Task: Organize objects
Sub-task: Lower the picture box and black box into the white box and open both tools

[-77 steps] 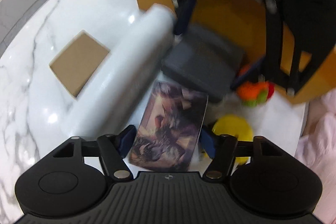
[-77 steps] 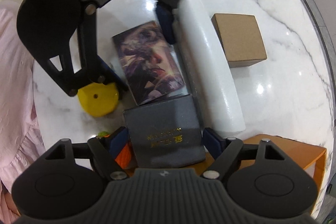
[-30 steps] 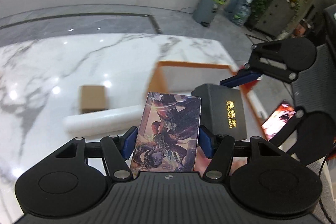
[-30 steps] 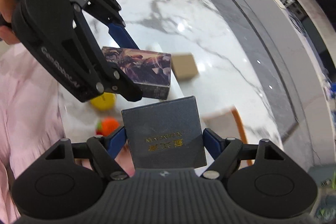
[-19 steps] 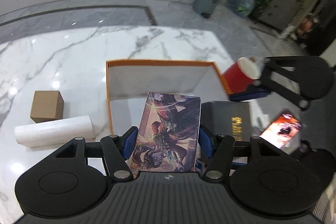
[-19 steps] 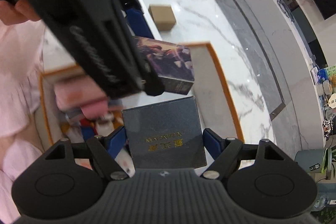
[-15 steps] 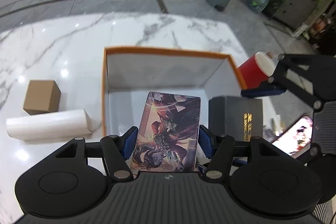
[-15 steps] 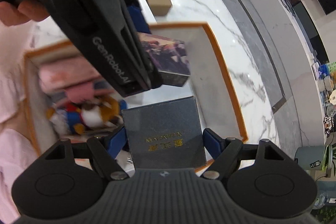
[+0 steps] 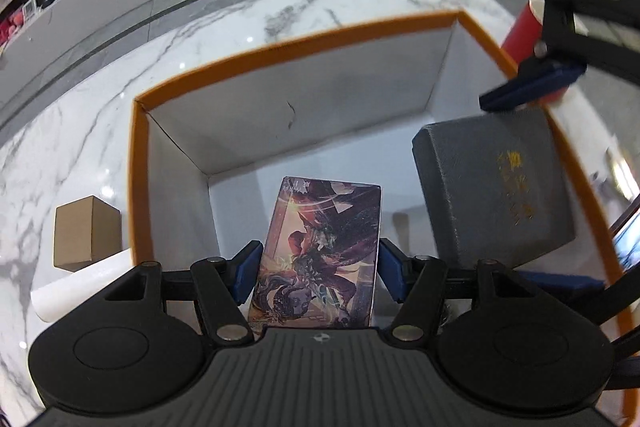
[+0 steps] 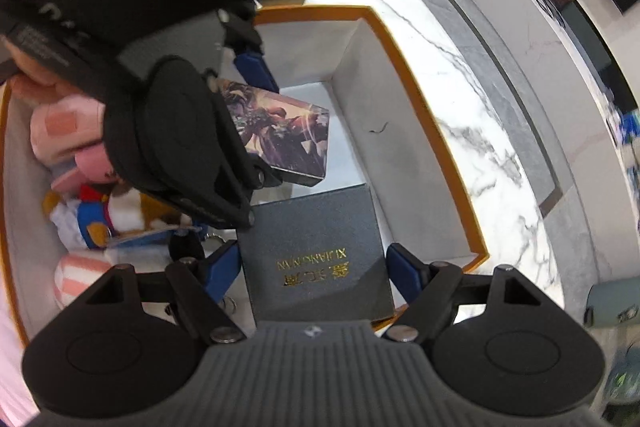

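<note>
Both grippers have dropped over the orange box, pointing steeply down.
Left gripper clamps the card box, right gripper the grey case; only the right view shows plush toys.

Your left gripper's body blocks much of the right wrist view, hiding the near part of the picture box it clamps and parts of the soft toys in the orange-rimmed box. In the left wrist view the white roll is mostly hidden behind the gripper body and box wall. The red cylinder, cut by your right gripper, and the gold lettering on the grey case are too blurred for you to read.
</note>
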A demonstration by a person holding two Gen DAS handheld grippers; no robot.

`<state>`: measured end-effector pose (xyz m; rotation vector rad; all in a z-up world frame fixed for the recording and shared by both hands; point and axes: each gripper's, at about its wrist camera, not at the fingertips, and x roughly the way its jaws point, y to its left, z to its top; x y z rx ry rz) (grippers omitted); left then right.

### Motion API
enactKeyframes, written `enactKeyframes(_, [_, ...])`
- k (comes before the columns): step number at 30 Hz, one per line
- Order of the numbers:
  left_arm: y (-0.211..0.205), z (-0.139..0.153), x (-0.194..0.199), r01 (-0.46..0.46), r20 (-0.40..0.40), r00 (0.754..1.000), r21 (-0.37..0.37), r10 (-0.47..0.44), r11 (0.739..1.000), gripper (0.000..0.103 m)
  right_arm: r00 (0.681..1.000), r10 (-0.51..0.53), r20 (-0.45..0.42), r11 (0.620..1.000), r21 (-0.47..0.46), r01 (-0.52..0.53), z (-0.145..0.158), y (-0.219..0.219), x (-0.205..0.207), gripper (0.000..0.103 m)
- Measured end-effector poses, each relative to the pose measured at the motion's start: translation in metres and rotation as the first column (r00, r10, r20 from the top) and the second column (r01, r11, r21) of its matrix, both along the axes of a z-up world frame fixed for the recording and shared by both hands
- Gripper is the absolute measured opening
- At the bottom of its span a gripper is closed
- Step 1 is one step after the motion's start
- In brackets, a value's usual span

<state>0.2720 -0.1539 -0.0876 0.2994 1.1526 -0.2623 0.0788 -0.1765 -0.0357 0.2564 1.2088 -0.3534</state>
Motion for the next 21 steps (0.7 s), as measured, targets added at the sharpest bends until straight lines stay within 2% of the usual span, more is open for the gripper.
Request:
enactKeyframes(3, [-0.001,-0.005,-0.004,0.016,-0.004,1.0,0.04,-0.016,0.999,0.072,0.999,0.049,-0.023,0.999,-0.022,-0.05,-0.004,0.008,0.005,0.079])
enactKeyframes(9, [0.001,-0.014,-0.005,0.009,-0.049,0.999,0.043,-0.007,0.999,0.069,0.996,0.079,-0.046,0.997,-0.02,-0.08,-0.011,0.015,0.013,0.079])
enactKeyframes(16, [0.008,-0.01,-0.003,-0.005,-0.066,0.998,-0.004,0.004,1.0,0.066,0.994,0.077,-0.072,0.997,-0.01,-0.078,-0.015,0.014,0.023,0.079])
enactKeyframes(21, [0.019,0.02,-0.007,0.036,-0.04,0.998,-0.093,-0.04,0.995,0.066,0.995,0.062,-0.079,0.998,-0.01,-0.063,-0.015,0.01,0.025,0.079])
